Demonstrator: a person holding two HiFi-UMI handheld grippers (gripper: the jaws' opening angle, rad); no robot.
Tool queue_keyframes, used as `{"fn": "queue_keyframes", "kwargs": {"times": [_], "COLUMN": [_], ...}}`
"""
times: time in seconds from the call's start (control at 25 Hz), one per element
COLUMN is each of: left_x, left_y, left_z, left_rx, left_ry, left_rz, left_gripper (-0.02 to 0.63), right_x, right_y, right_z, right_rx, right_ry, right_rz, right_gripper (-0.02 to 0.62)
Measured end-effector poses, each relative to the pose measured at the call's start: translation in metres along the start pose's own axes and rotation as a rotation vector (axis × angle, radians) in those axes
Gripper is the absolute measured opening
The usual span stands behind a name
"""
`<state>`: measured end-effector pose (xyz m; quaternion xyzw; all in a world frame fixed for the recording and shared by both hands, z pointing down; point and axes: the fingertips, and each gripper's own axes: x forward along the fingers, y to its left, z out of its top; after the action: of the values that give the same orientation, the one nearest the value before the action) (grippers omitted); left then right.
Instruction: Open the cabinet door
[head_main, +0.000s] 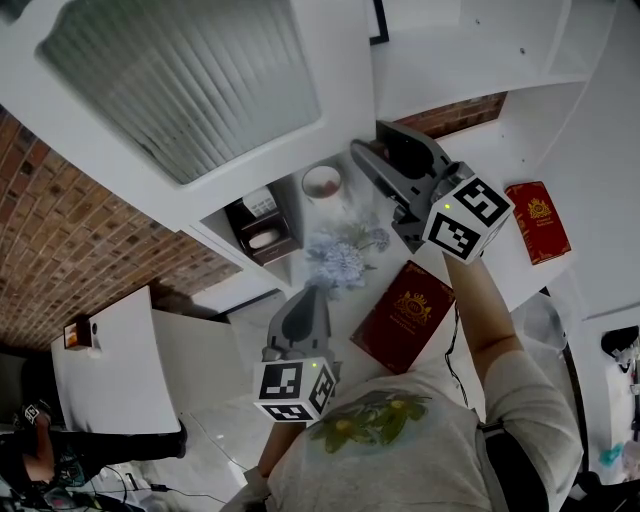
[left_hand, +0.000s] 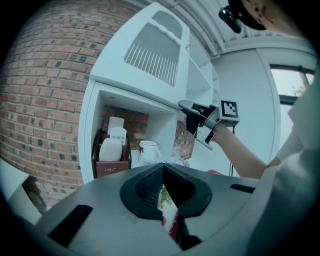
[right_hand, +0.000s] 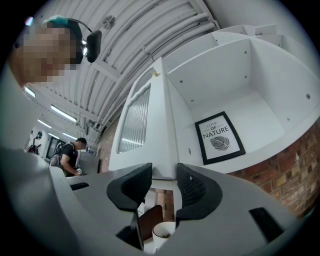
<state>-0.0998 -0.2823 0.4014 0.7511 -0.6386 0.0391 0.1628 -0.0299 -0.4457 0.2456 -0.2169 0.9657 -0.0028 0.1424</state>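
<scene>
Door (head_main: 180, 90) is already open. It is swung out to the left of the cabinet (right_hand: 250, 85), with the ribbed glass panel facing my left side. From the right gripper view I see the door (right_hand: 150, 125) edge-on. The open compartment is to its right, with a framed print (right_hand: 220, 137) leaning on the back wall.

My right gripper (head_main: 372, 142) is held up at the door's lower free corner. In its own view the right gripper (right_hand: 164, 175) has its jaws wide apart. The door's bottom edge lines up in the gap, the pads are not pressing on it, and nothing is gripped. I can't tell if a tip touches the door.

My left gripper (head_main: 308, 295) sits lower and nearer to me, well apart from the door. In its own view the left gripper (left_hand: 163, 167) has its jaws closed tip to tip and empty.

In the niche below the cabinet, a brown holder (left_hand: 111, 160) is on the left and a mug (left_hand: 148, 150) is just right of it. Flowers (head_main: 340, 255) sit near them on the worktop (head_main: 520, 270). One red box (head_main: 405, 315) lies near me, and a second red box (head_main: 537, 220) lies further right. The brick wall (left_hand: 45, 90) is on the left. A person (right_hand: 70, 155) stands far off in the background.
</scene>
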Motion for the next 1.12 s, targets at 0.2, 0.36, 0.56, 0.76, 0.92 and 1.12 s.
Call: {"fn": "queue_keyframes", "kwargs": {"times": [0.2,0.36,0.56,0.76,0.92,1.12], "left_x": [-0.001,-0.003,-0.003,-0.005,-0.008,-0.012], "left_y": [-0.001,-0.002,-0.004,-0.009,-0.01,-0.011], "left_z": [-0.001,0.0,-0.001,-0.003,-0.004,-0.005], "left_rx": [0.0,0.0,0.004,0.009,0.009,0.011], "left_ry": [0.0,-0.002,0.001,0.003,0.004,0.001], "left_rz": [0.0,-0.003,-0.004,-0.011,-0.012,-0.008], "left_gripper": [0.008,0.008,0.008,0.008,0.008,0.009], "right_x": [-0.006,-0.011,-0.015,-0.02,-0.026,-0.032], "right_y": [0.001,0.005,0.008,0.012,0.017,0.023], "right_z": [0.002,0.003,0.005,0.006,0.006,0.008], "right_rx": [0.006,0.005,-0.004,-0.012,-0.027,-0.041], "right_ry": [-0.017,-0.008,-0.004,-0.004,-0.001,0.001], "right_rz": [0.0,0.009,0.002,-0.024,-0.038,-0.052], "right_gripper": [0.147,0.146,0.141,0.141,0.14,0.138]}}
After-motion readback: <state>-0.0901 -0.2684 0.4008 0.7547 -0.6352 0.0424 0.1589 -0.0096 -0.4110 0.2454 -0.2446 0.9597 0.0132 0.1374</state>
